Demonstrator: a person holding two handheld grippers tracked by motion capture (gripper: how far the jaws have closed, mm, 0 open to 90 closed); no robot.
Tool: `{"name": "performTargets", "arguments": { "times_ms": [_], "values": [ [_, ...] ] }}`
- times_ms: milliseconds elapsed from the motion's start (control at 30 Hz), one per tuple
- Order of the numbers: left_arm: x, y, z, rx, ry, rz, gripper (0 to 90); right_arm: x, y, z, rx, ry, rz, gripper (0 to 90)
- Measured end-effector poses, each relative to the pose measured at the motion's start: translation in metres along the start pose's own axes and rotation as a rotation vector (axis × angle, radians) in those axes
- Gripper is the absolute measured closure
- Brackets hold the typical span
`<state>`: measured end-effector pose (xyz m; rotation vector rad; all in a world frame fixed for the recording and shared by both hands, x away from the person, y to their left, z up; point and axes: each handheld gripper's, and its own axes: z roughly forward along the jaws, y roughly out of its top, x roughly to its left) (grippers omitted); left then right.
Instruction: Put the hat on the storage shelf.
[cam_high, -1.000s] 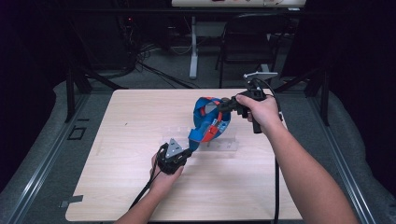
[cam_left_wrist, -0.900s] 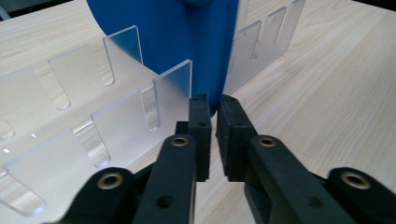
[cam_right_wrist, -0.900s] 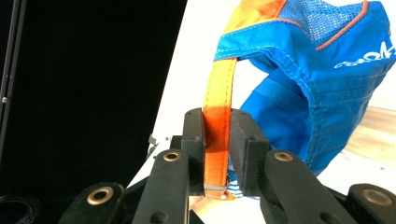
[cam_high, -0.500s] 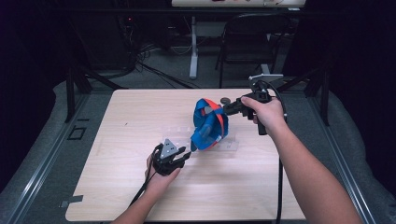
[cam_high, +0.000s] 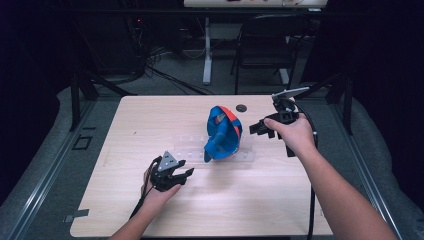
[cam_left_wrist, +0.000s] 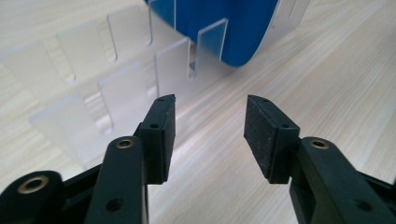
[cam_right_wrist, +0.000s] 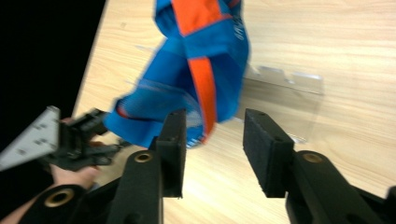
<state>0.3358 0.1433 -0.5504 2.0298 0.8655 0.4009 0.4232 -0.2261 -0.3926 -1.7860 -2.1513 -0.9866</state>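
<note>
Tabletop (cam_high: 125, 125), both hands' fingers (cam_left_wrist: 159, 135) apart

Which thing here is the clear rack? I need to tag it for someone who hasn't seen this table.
On the wooden table, look near its middle. The clear rack lies flat under the blue-and-orange bag; it alone is see-through, with upright slotted dividers.

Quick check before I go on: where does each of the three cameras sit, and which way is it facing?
High view: above the person's side, looking forward and down; both forearms, left gripper, right gripper.
Left gripper view: between open jaws toward clear slotted plastic rack.
Right gripper view: between open jaws toward left hand.
All share the blue-and-orange fabric pouch.
</note>
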Motion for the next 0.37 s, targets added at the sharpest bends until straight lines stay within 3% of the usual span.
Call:
{"name": "performTargets", "arguments": {
  "times_ms": [200, 367],
  "values": [
    [0.003, -0.009, -0.003, -0.003, -0.007, -0.02, 52.0, -0.008, -0.024, 0.006, 0.029, -0.08, -0.047, 58.9],
    [0.003, -0.008, -0.006, -0.021, -0.019, -0.019, 52.2, -0.018, -0.044, 0.009, 0.031, -0.1, -0.048, 57.8]
  ]
}}
